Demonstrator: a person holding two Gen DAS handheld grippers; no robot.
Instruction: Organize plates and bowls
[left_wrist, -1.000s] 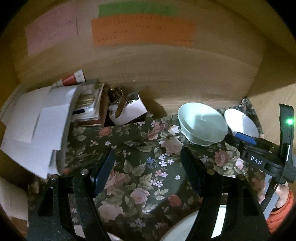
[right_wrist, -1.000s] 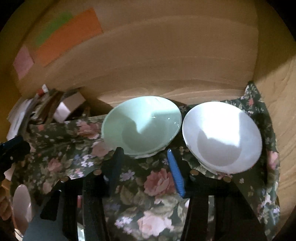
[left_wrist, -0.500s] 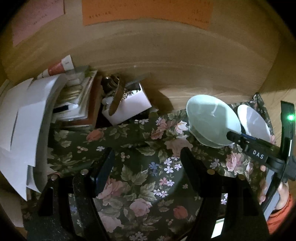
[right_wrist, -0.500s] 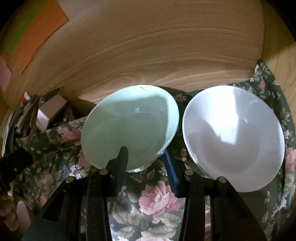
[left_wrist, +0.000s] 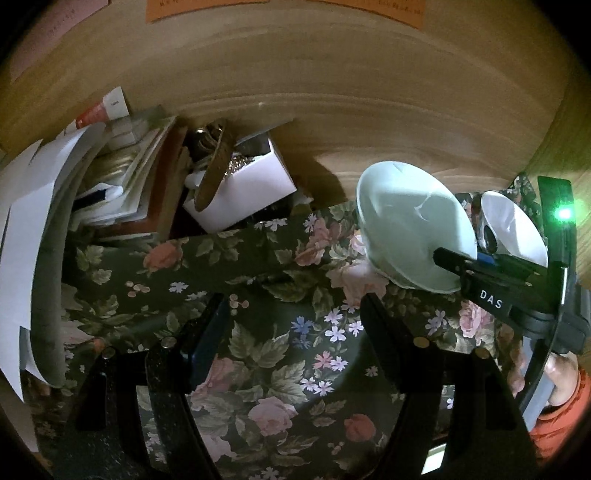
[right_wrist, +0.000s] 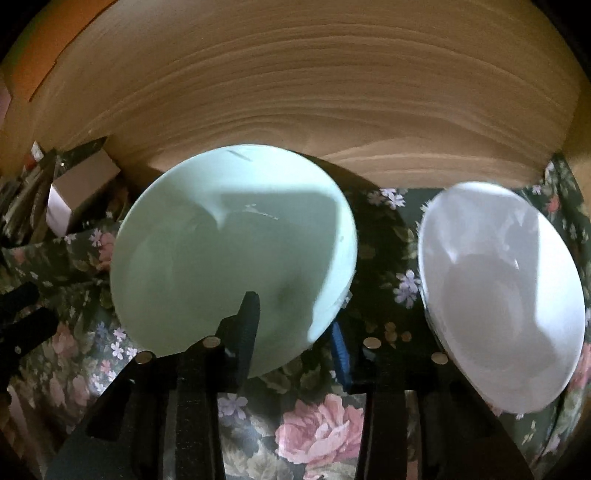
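A pale green bowl (right_wrist: 229, 251) sits on the floral cloth near the wooden back wall, with a white bowl (right_wrist: 502, 302) to its right. My right gripper (right_wrist: 295, 332) straddles the green bowl's near right rim: the left finger is inside the bowl, the blue-padded right finger (right_wrist: 340, 350) outside. The jaws stand apart and are not closed on the rim. In the left wrist view the green bowl (left_wrist: 410, 229) and white bowl (left_wrist: 513, 225) are at the right, with the right gripper (left_wrist: 461, 264) at the green bowl's rim. My left gripper (left_wrist: 291, 332) is open and empty above the cloth.
A stack of papers and books (left_wrist: 74, 206) and a white box of odds and ends (left_wrist: 243, 192) fill the back left. The wooden wall (left_wrist: 332, 92) runs close behind the bowls. A white plate edge (left_wrist: 436, 458) shows at the bottom right.
My right gripper has moved forward until its fingers straddle the green bowl's rim. My left gripper has moved forward and slightly left over the cloth.
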